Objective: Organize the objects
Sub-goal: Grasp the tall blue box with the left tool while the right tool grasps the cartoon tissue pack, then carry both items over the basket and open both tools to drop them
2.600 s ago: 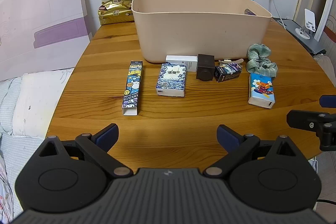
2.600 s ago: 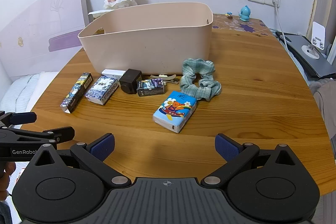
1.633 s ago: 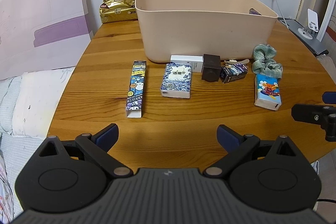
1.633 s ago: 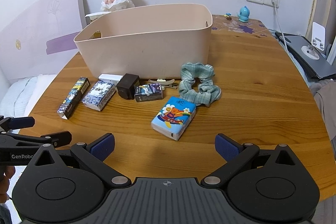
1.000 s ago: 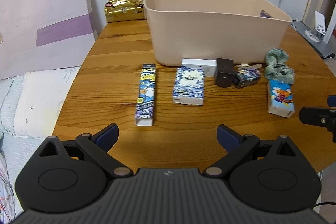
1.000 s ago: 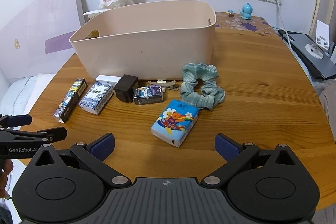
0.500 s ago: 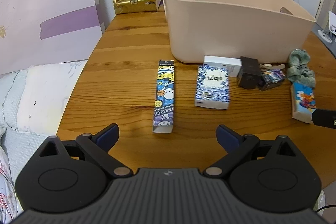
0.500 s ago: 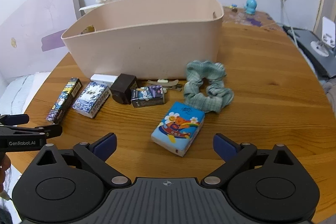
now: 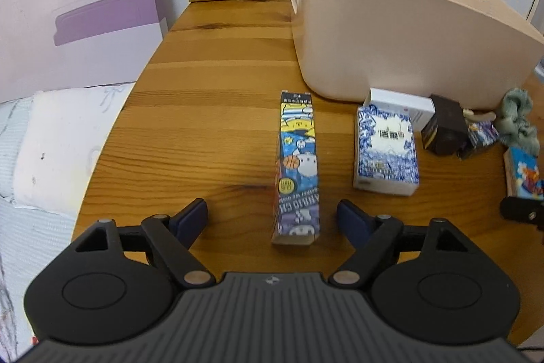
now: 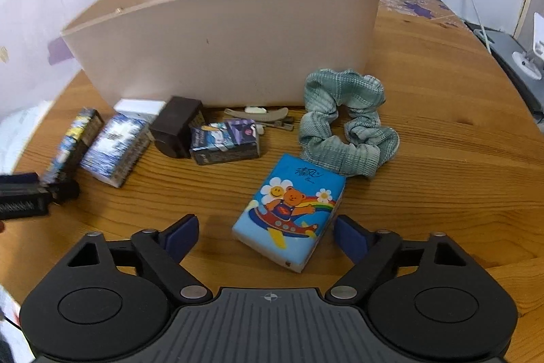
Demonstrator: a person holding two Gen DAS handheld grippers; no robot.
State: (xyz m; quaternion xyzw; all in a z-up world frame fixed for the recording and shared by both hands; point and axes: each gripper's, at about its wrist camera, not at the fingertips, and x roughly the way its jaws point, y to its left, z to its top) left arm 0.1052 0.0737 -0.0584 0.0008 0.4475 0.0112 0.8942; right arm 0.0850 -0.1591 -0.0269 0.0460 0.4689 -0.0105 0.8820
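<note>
L gripper (image 9: 272, 220) & R gripper (image 10: 263, 235) wide open, nothing held.

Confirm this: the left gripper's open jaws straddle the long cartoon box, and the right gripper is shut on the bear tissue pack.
Not quite. The right gripper is open, its jaws either side of the bear tissue pack, as the right wrist view shows. The left gripper does straddle the long cartoon box.

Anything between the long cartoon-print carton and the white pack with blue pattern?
Only bare wood: in the left wrist view, the long cartoon-print carton and the white pack with blue pattern lie side by side, apart, on the wooden table.
</note>
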